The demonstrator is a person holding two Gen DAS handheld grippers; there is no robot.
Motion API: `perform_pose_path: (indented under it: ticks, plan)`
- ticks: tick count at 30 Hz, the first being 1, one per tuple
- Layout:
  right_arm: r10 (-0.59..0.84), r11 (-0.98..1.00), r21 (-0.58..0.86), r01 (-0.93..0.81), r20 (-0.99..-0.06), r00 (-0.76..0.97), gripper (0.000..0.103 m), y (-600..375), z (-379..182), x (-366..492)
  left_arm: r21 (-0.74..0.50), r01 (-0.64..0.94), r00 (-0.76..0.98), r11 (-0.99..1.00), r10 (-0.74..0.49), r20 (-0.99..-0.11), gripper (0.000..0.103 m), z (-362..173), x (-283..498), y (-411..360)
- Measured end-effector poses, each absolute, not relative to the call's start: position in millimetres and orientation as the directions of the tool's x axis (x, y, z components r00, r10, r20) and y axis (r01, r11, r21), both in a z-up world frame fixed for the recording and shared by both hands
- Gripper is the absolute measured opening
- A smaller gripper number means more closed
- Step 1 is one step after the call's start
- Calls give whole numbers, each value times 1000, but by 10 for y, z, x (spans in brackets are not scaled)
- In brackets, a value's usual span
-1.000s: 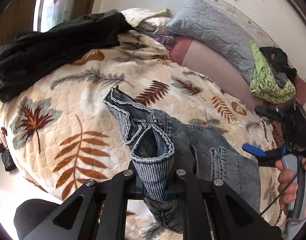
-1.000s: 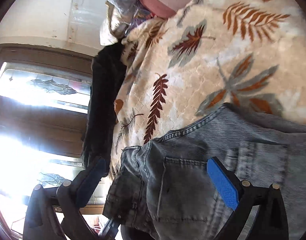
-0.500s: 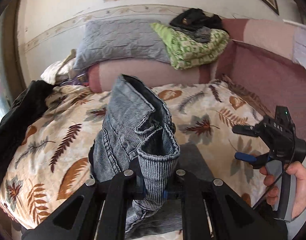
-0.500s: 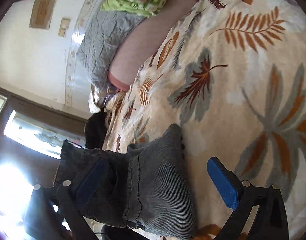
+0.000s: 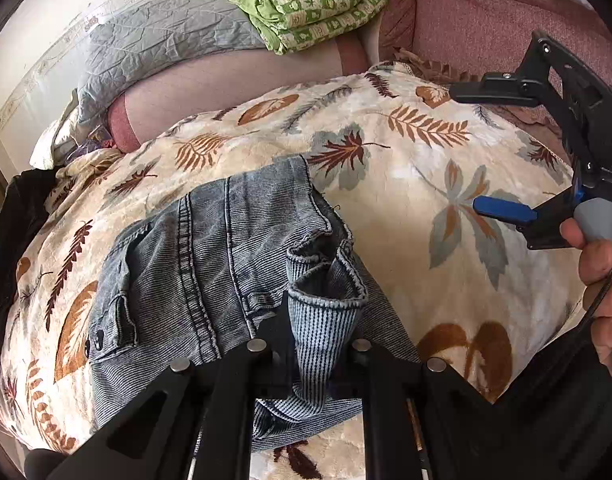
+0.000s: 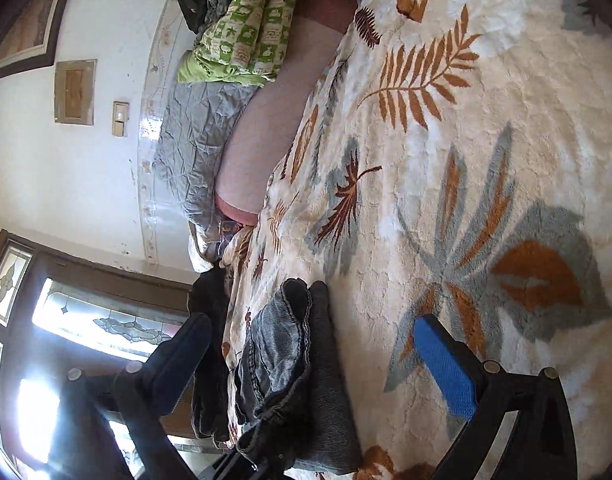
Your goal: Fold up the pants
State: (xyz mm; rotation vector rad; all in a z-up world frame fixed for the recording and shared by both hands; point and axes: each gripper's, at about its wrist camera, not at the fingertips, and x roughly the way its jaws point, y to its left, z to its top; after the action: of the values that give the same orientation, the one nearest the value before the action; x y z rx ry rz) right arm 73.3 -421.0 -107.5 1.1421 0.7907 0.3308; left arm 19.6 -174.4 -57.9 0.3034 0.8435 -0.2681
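Grey-blue denim pants (image 5: 209, 264) lie bunched in a rough fold on a leaf-print blanket (image 5: 446, 184) on the bed. My left gripper (image 5: 318, 332) is shut on a fold of the pants' hem, low over the blanket. My right gripper (image 5: 494, 152) is open and empty, held in a hand at the right, apart from the pants. In the right wrist view the pants (image 6: 301, 376) show edge-on at lower left, between the open blue-padded fingers (image 6: 442, 364); the gripper (image 6: 306, 352) is not touching them.
A grey pillow (image 5: 169, 48) and a green patterned cloth (image 5: 310, 0) lie on the pink headboard bolster behind. Dark clothing (image 5: 13, 216) is heaped at the bed's left edge. A stained-glass window (image 6: 105, 320) is beyond it.
My left gripper has carried the hem over and down, laying the pants into a flatter fold on the blanket. My right gripper has drawn away from the pants, staying open.
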Motion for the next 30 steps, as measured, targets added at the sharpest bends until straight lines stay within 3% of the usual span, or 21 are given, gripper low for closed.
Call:
perform_pose_path:
  ticks: [4,11,14,17,22,26,28,30]
  plan:
    - [617,401,902,158,-393,682,103,-4164,-1098,768,137,377,554,916,-105,-826,12,-919,291,-1781]
    - [609,431,886,174,-427,669,103,-4100,-1126,777,93,369,534,925,-129,-835,15,-834,315,-1756]
    - [602,420,887,191,-430,673,103,-4120,-1165,762,42,387,507,921,-174,-844,33,-771,292,-1759]
    - [594,419,886,201,-435,677,103,-4145,-1189,748,-72,402,498,913,-283,-820,41,-513,181,-1668]
    - [583,416,884,211,-438,684,103,-4177,-1207,724,-239,391,601,889,-443,-665,66,79,-40,-1060]
    - [583,448,875,185,-443,681,103,-4130,-1146,736,-261,166,731,951,-296,-615,67,167,91,-299]
    - [584,487,861,147,-446,678,103,-4044,-1039,728,-259,51,697,965,-220,-683,67,-33,289,-18]
    - [651,458,886,72,-389,652,103,-3845,-921,697,-253,-2,634,967,-195,-748,66,-310,420,110]
